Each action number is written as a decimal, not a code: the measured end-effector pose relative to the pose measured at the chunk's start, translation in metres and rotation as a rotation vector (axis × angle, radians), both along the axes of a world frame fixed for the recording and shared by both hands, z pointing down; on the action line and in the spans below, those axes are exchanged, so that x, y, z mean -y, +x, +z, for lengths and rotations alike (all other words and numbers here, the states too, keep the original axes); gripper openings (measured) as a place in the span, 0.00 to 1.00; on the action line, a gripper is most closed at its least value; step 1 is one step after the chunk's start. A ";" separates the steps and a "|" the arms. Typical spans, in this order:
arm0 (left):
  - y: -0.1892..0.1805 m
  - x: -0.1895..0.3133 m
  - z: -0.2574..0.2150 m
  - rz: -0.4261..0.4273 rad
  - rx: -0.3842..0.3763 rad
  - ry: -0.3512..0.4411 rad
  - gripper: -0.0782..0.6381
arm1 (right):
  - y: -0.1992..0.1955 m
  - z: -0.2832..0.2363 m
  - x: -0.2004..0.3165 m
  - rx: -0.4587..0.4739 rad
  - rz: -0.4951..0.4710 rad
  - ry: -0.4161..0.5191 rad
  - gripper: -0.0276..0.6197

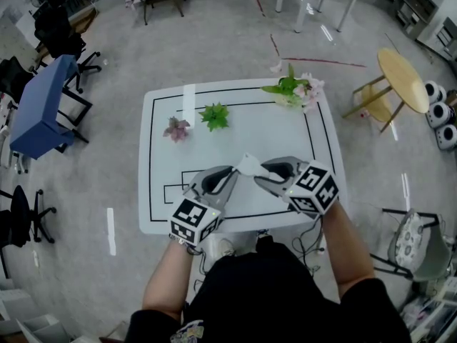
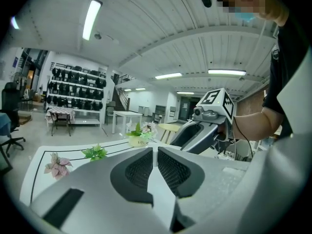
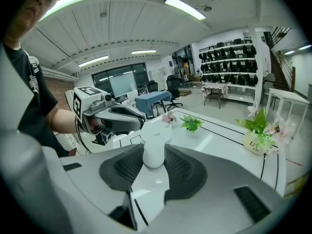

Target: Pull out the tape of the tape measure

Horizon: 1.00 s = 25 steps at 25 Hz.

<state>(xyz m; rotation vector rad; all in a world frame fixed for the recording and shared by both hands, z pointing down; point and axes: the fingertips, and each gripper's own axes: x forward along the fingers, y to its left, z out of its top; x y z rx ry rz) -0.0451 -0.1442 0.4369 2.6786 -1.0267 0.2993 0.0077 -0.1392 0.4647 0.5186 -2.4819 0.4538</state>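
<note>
A white tape measure (image 1: 249, 164) hangs above the white table (image 1: 158, 156), between both grippers. My right gripper (image 1: 261, 171) is shut on its rounded case (image 3: 155, 147), which stands upright between the dark pads. My left gripper (image 1: 234, 171) meets the case from the left. In the left gripper view, my left gripper (image 2: 155, 154) has its jaws almost together, with a thin white strip of tape (image 2: 154, 150) pinched between the pads. The right gripper view shows the left gripper's body (image 3: 114, 118) with its tip at the case's left side. Little tape length is visible.
On the table's far half stand a small pink plant (image 1: 176, 128), a green plant (image 1: 214, 116) and a potted flower bunch (image 1: 294, 91). Black lines mark the tabletop. A blue table (image 1: 43, 106) and office chairs stand to the left, and a round wooden table (image 1: 401, 77) to the right.
</note>
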 end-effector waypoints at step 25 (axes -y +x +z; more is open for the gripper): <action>-0.043 0.019 0.001 -0.239 0.049 -0.044 0.15 | 0.018 0.009 0.021 -0.130 0.352 0.063 0.24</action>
